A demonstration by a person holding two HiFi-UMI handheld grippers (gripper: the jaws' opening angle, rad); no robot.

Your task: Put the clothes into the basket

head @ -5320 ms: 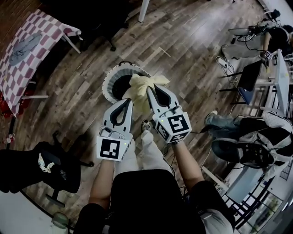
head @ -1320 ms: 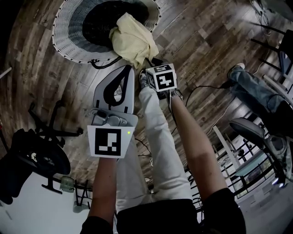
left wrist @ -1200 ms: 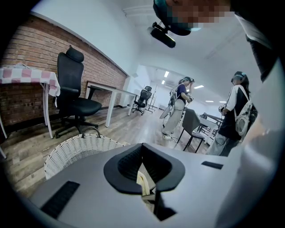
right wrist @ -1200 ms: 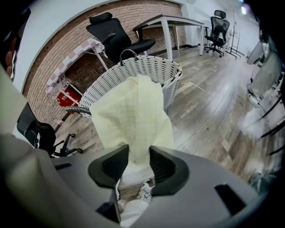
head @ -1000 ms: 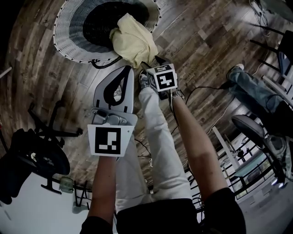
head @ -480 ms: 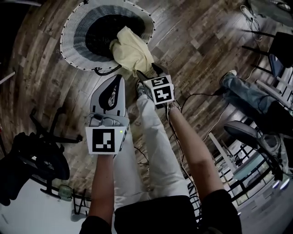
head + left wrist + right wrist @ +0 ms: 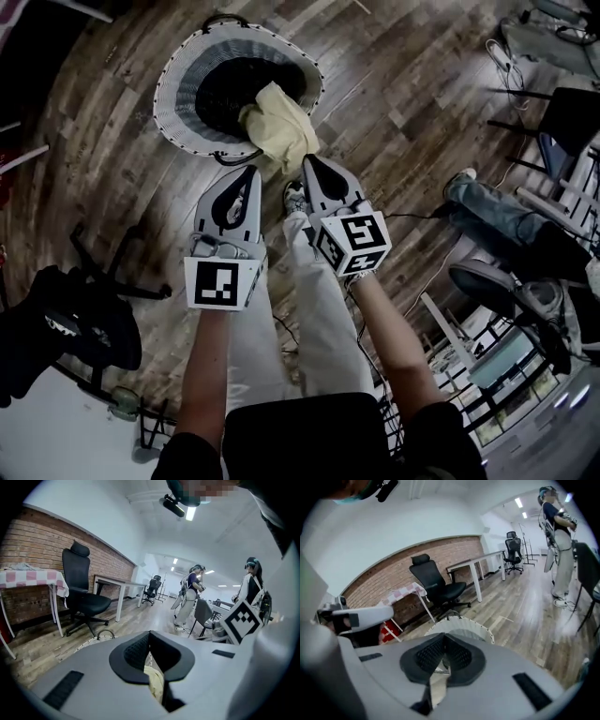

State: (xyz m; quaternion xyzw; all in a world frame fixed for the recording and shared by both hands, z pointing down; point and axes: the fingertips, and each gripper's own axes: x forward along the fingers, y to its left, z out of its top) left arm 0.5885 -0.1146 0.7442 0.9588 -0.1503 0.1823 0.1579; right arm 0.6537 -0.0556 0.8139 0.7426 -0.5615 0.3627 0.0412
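Right gripper (image 7: 309, 165): jaws have just closed, pads meet tip to tip, nothing between them. Left gripper (image 7: 250, 174): also closed and empty, level beside the right one, both pointing toward the basket (image 7: 174, 89). Task item: one pale yellow cloth (image 7: 277, 131), crumpled and soft-folded, no print seen. It lies across the basket's near rim, upper part over the dark interior, lower part hanging outside toward the plank floor (image 7: 422, 112), just ahead of both gripper tips and touching neither. Basket is round and woven, with a white outer band, a grey ring and a black centre. View comparison: only the head view shows the cloth's full drape over the rim. The left gripper view gives a thin yellow strip of it (image 7: 155, 682) through the gap below the jaw tips, plus a basket handle (image 7: 105, 633). The right gripper view shows the white basket rim beyond its jaws but no cloth, with a black office chair (image 7: 439, 588) and a checked-cloth table (image 7: 401, 595) by the brick wall. Against earlier frames: five seconds back the right gripper carried the cloth above the basket; half a second back that gripper sat low beside the draped cloth, and it is now raised clear. Cloth position on the rim is unchanged.
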